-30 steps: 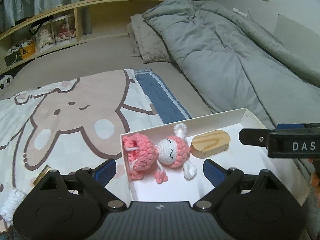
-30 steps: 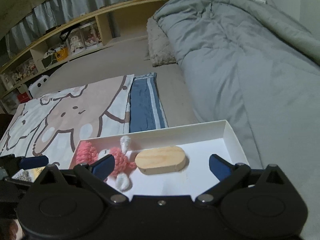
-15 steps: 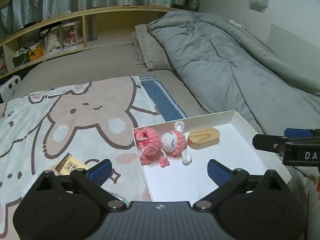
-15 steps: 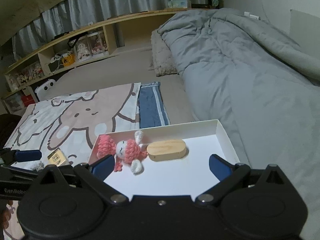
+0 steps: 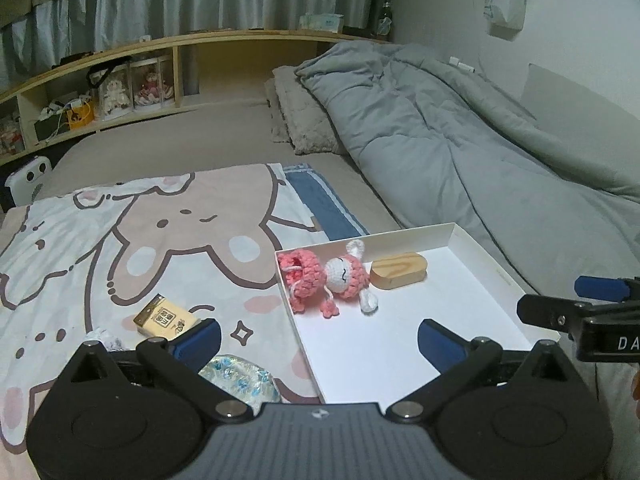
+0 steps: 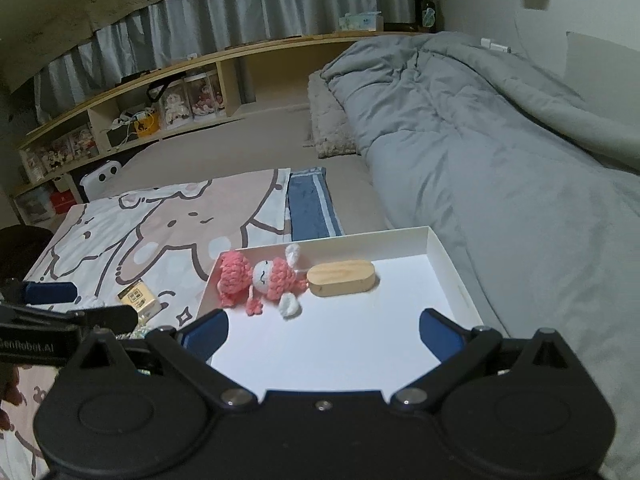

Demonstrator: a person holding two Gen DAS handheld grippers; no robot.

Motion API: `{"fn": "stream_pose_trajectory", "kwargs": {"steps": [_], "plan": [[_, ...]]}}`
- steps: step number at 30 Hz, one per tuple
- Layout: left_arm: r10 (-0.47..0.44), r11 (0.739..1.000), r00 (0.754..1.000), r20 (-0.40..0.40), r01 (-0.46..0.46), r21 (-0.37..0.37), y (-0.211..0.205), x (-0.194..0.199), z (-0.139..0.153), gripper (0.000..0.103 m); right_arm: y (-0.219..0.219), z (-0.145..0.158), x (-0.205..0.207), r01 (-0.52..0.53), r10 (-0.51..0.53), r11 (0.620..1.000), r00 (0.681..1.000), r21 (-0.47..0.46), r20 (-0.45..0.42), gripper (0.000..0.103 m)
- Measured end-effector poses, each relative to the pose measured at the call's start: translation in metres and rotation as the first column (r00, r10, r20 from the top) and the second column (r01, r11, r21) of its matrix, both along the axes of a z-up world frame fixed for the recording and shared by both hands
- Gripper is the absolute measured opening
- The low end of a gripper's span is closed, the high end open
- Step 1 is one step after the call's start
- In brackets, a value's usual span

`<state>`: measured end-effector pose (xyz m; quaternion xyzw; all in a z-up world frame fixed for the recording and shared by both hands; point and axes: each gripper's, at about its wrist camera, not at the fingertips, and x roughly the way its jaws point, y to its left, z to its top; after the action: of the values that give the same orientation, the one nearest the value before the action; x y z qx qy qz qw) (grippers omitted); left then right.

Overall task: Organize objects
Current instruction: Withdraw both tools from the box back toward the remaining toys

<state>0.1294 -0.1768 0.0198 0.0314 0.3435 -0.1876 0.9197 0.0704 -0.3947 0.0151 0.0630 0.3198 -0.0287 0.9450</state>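
Both grippers, left gripper [image 5: 319,338] and right gripper [image 6: 323,330], gape wide and empty; crochet doll [image 5: 326,278] and wooden block [image 5: 398,271] lie at tray's [image 5: 486,258] 12 o'clock end, likely sorted.

The shallow box [image 5: 472,248] at centre right is plain white. In it lie a crocheted doll [image 5: 328,276], pink with a white face and white ear and foot, and a pale wooden block [image 5: 398,270] with visible grain. To the left, the sheet [image 5: 120,240] shows a beige cartoon rabbit outlined in brown on white. A blue cloth [image 5: 324,208] has paler stripes. The duvet [image 5: 460,152] at upper right is grey. The small packet [image 5: 166,318] is yellow-tan with dark print. Each tool is black with blue pads [image 5: 200,338].
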Motion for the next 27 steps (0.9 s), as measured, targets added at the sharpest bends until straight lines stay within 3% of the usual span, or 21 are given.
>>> {"fn": "stream_pose_trajectory", "kwargs": {"steps": [11, 27], "plan": [[0.015, 1.000, 1.000, 0.026, -0.014, -0.025, 0.026, -0.015, 0.007, 0.103, 0.014, 0.005, -0.015, 0.013, -0.012, 0.999, 1.000, -0.031, 0.024, 0.103], [0.139, 0.990, 0.987, 0.077, -0.141, 0.016, 0.114, -0.008, 0.018, 0.103, 0.067, -0.001, 0.007, -0.064, 0.062, 0.997, 0.997, 0.037, 0.048, 0.103]]}}
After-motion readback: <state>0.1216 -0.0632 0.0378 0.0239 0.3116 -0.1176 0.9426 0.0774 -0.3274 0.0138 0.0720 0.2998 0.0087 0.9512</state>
